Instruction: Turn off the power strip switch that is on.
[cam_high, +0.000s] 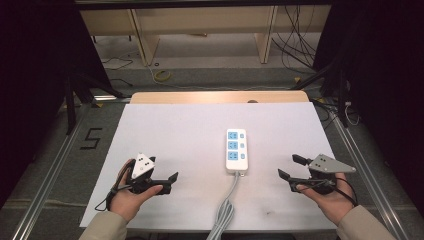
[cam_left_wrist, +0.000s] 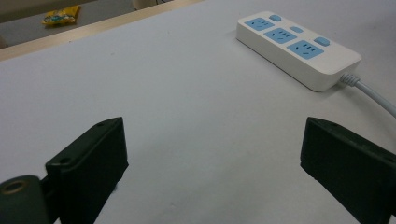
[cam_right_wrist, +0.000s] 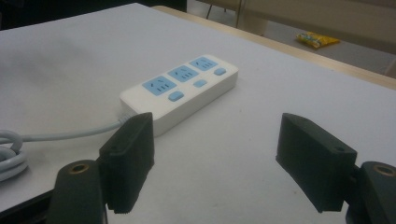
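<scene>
Two grippers: one in each of the person's hands, both hovering low over the near part of the table.
Left gripper: sitting near the table's left front, its jaws pointing right toward the middle; they are standing wide apart and holding nothing, as the left gripper view is showing bare white surface between them.
Right gripper: sitting near the right front, its jaws pointing left toward the middle; they too are spread wide and gripping nothing, with bare surface between them in the right gripper view.
Hands: two, the left hand and right hand each wrapping a gripper body, beige sleeves coming in from the bottom edge.
Power strips: one white power strip lying flat between the two grippers, a little farther from the person than either, apart from both.
Sockets: three blue sockets running in a row along the strip.
Switches: three small blue switches, one beside each socket.
Cable: one white cable leaving the strip's near end and running toward the person, bunching near the table's front edge.
Table: one, its white sheet covering most of it, a wooden strip showing along the far edge.
Floor beyond: one yellow packet lying past the far edge.
</scene>
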